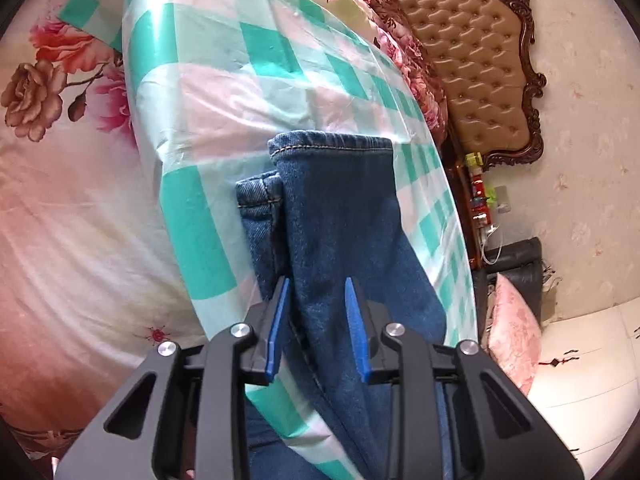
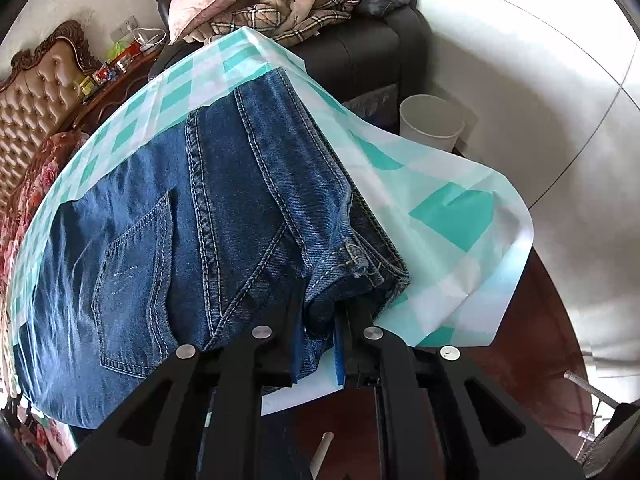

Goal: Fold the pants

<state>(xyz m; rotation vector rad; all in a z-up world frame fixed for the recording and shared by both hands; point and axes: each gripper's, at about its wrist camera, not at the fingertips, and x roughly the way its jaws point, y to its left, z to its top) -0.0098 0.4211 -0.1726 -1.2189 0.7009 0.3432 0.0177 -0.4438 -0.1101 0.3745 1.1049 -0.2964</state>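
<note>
Denim pants [image 1: 340, 216] lie lengthwise away from the left claw [image 1: 316, 292], hems far; its jaws stand apart. Right claw [image 2: 320, 336] clamps the waistband.

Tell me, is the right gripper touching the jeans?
Touching. The right wrist view shows the right gripper with its jaws closed on the waistband corner of the jeans, denim pinched between the blue pads.

The left gripper [image 1: 316, 294] hangs with jaws parted over blue jeans legs [image 1: 340, 216] lying on a green-checked sheet [image 1: 224, 92].
</note>
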